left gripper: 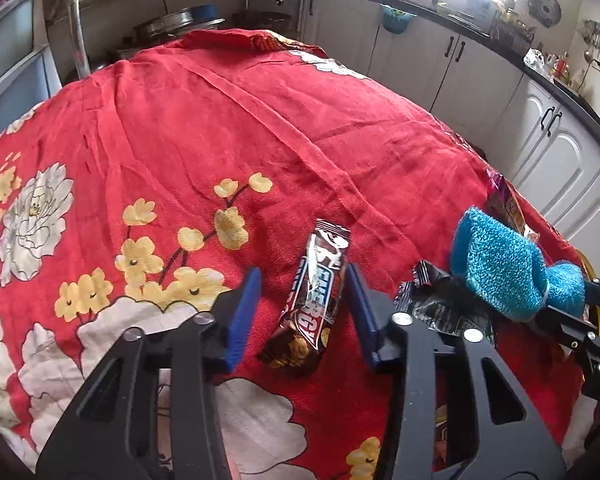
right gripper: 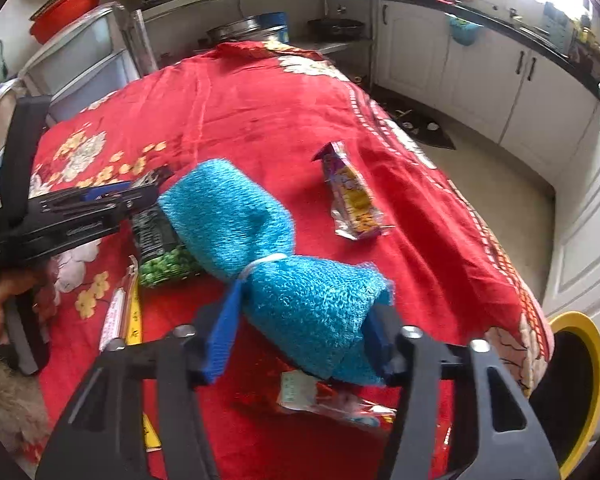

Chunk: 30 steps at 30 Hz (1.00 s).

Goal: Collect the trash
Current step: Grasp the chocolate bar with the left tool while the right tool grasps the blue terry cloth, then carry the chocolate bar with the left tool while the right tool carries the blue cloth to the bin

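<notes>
At lower centre, the left gripper [left gripper: 306, 312] fingers straddle the energy bar wrapper [left gripper: 314, 300] with a gap on one side, while the right gripper [right gripper: 300, 332] pinches a blue mesh scrubber [right gripper: 300, 292]; the slick wrapper may slide out.

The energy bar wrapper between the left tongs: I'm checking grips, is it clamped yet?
Not yet. The energy bar wrapper lies flat on the red cloth, red showing between it and both blue pads.
</notes>
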Motion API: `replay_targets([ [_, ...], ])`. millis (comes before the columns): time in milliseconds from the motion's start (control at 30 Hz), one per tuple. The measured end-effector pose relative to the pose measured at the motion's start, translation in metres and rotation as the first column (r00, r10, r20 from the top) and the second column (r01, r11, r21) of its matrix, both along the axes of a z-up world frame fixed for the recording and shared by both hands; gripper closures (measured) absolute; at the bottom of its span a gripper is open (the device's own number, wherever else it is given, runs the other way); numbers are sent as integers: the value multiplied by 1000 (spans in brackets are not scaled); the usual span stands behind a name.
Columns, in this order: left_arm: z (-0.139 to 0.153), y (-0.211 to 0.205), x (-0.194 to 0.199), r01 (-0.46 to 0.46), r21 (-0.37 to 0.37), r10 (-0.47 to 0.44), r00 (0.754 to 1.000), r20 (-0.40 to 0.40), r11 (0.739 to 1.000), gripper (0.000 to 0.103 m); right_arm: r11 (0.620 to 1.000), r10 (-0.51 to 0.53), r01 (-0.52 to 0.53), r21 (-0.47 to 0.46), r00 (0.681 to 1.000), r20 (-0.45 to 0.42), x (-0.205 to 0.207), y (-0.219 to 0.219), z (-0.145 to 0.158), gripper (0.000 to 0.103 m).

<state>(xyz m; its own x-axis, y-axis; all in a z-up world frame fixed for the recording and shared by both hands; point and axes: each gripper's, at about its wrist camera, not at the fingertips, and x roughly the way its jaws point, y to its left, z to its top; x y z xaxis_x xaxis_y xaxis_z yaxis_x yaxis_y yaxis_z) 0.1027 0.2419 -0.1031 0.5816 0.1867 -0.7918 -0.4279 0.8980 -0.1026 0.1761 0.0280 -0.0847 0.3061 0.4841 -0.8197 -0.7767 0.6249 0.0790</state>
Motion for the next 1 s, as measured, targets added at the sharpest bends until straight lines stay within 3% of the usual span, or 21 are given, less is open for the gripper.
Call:
replay_targets([
  [100, 0, 3, -4, -7, -11, 7, 1000, 4, 1000, 82, 999, 39, -39, 0, 999, 0, -6, 3, 0, 74],
  [233, 1, 9, -11, -17, -54, 18, 1000, 25, 998, 88, 998, 52, -52, 22, 999, -3, -9, 3, 4, 82],
  [500, 12, 3, -21, -15, -108, 22, 997, 72, 994, 89, 994, 30, -30, 110, 1000, -2, -12, -8, 24, 85],
  [1000, 64, -42, -24, 82, -67, -68, 980, 187, 994, 89, 970, -78, 75, 230, 997, 7, -7, -58, 60, 85],
])
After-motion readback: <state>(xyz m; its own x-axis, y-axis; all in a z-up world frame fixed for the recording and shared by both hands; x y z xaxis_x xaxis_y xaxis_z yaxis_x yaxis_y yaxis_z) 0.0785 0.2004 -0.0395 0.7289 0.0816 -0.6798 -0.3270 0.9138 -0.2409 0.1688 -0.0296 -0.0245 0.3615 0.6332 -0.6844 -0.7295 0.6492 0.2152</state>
